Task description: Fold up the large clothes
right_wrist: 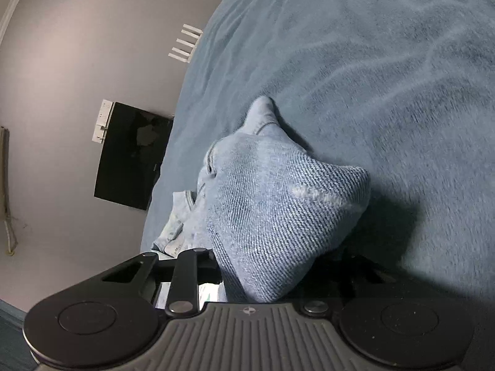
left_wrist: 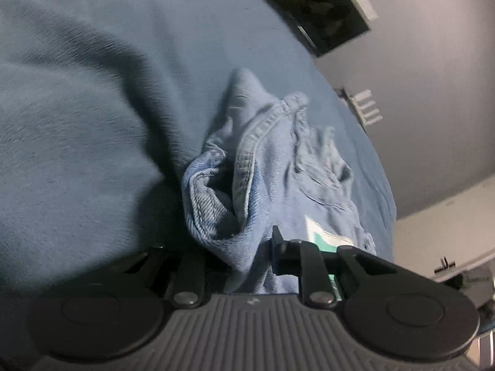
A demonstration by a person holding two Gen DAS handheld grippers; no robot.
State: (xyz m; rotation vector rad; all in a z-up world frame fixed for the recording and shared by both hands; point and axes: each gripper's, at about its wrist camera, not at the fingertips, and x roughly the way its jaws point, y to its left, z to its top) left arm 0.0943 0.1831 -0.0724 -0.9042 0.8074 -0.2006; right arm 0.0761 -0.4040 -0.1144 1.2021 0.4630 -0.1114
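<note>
A pair of light blue denim jeans (left_wrist: 278, 167) hangs from both grippers above a blue fleece blanket (left_wrist: 77, 123) on a bed. My left gripper (left_wrist: 247, 259) is shut on a bunched fold of the jeans, with a seam and a frayed pocket edge trailing away from it. My right gripper (right_wrist: 263, 278) is shut on another part of the jeans (right_wrist: 272, 204), which drapes over its fingers and hides them. The far end of the jeans rests on the blanket (right_wrist: 371, 77).
A dark wall-mounted screen (right_wrist: 130, 154) and a small white shelf (right_wrist: 185, 43) are on the grey wall beyond the bed edge. The screen (left_wrist: 318, 9) and shelf (left_wrist: 368, 108) also show in the left wrist view.
</note>
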